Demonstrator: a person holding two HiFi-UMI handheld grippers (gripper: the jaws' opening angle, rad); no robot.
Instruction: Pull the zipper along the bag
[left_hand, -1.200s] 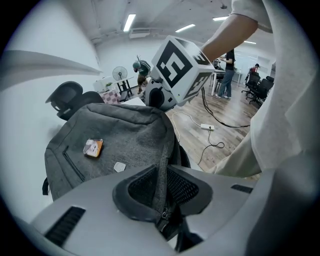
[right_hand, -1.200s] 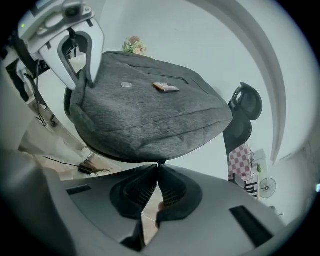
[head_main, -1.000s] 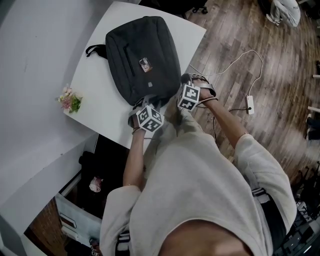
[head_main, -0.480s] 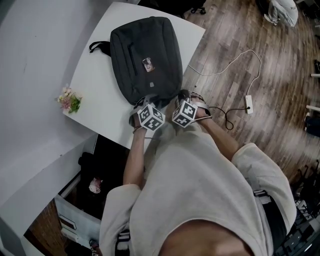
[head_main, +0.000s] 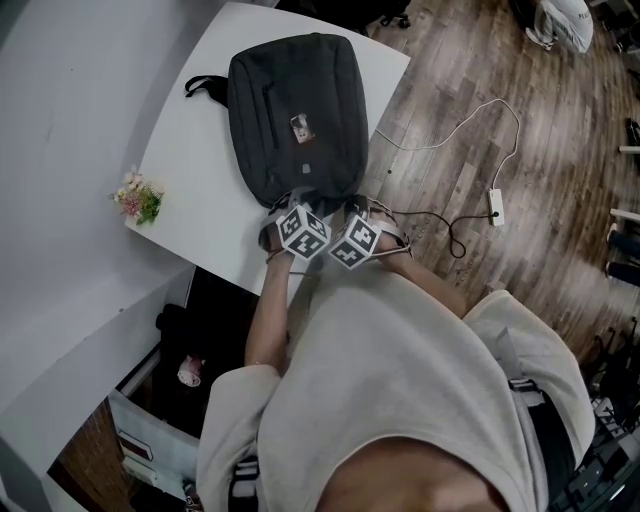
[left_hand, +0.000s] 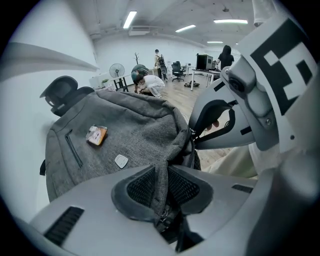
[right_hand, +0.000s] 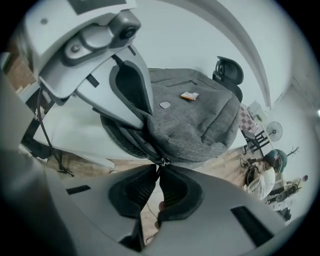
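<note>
Dark grey fabric bag (head_main: 295, 110): zip run apparently complete.
Your right tool (right_hand: 159, 172), jaws opening around the small metal zipper pull (right_hand: 162, 161), has reached your left tool (left_hand: 161, 197), which pinches the bag's edge.

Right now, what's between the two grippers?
Only the bag's zippered edge, seen in the right gripper view: the left gripper pinches its fabric, and the zipper pull sits at the tips of the right gripper's opening jaws.

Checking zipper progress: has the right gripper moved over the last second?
Yes: the right gripper slid along the table edge toward the left gripper; fingers opening, zipper pull between them.
</note>
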